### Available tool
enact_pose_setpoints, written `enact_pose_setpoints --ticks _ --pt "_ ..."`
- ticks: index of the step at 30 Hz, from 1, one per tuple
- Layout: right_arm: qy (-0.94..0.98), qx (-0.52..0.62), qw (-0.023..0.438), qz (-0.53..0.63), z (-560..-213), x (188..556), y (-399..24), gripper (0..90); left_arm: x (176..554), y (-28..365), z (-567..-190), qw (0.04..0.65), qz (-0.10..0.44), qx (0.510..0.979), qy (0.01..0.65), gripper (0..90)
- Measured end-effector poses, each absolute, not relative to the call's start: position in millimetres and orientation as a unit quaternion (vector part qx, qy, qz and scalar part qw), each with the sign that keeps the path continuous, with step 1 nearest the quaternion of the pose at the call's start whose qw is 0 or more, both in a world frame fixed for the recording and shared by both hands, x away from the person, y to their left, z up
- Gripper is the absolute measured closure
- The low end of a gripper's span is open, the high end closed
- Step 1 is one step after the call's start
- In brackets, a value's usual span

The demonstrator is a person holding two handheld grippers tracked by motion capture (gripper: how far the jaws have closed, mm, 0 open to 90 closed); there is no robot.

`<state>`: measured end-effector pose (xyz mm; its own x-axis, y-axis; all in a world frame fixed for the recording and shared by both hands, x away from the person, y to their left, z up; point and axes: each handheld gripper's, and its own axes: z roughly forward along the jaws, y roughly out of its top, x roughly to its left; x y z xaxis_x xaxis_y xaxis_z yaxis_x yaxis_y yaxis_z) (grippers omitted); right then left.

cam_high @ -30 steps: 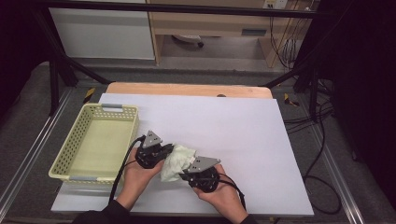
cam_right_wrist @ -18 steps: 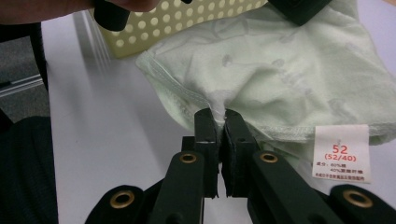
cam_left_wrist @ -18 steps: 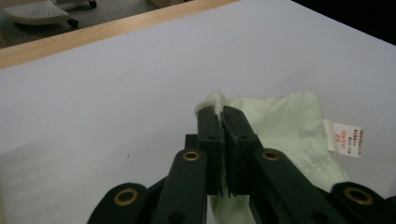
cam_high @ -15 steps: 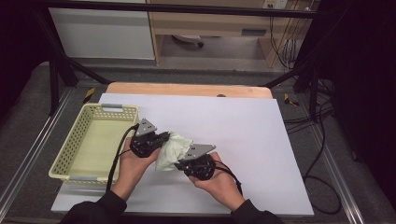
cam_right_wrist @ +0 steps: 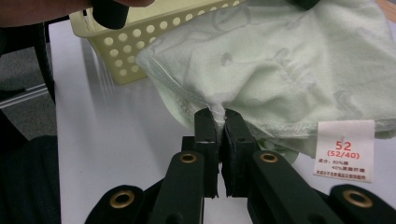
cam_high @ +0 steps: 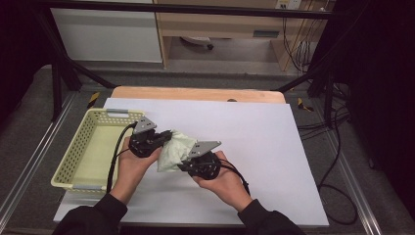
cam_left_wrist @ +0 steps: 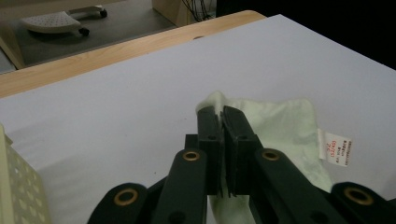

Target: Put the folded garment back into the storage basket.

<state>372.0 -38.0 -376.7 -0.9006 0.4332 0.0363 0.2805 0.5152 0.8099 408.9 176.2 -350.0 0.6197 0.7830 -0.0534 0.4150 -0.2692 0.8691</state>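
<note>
A pale green cloth (cam_high: 173, 149) with a faint print and a white size label (cam_right_wrist: 344, 150) hangs between the two grippers, just above the white table sheet (cam_high: 254, 132). My left gripper (cam_high: 166, 135) is shut on one edge of the cloth (cam_left_wrist: 275, 128); its jaws pinch the fabric at their tips (cam_left_wrist: 221, 114). My right gripper (cam_high: 182, 164) is shut on another edge of the cloth (cam_right_wrist: 261, 60), with fabric squeezed between its jaws (cam_right_wrist: 219, 119). Both hands hold the grippers near the table's front, right of the basket.
A pale yellow perforated basket (cam_high: 73, 156) stands at the table's left, close beside the left hand; its wall (cam_right_wrist: 140, 46) is behind the cloth in the right gripper view. A wooden strip (cam_high: 195, 93) edges the table's far side. Cables (cam_high: 337, 161) lie on the floor at right.
Both hands have risen and shifted left and away from the front edge, carrying the cloth up off the sheet. Both grips have stayed shut on it.
</note>
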Motion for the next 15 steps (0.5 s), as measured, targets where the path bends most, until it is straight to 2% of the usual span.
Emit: enact_pose_setpoints --ticks 15 --pt "0.868 0.202 0.079 0.446 -368.4 381.4 -29.0 86.4 414.3 181.7 -340.9 0.468 0.204 0.764 0.395 86.5"
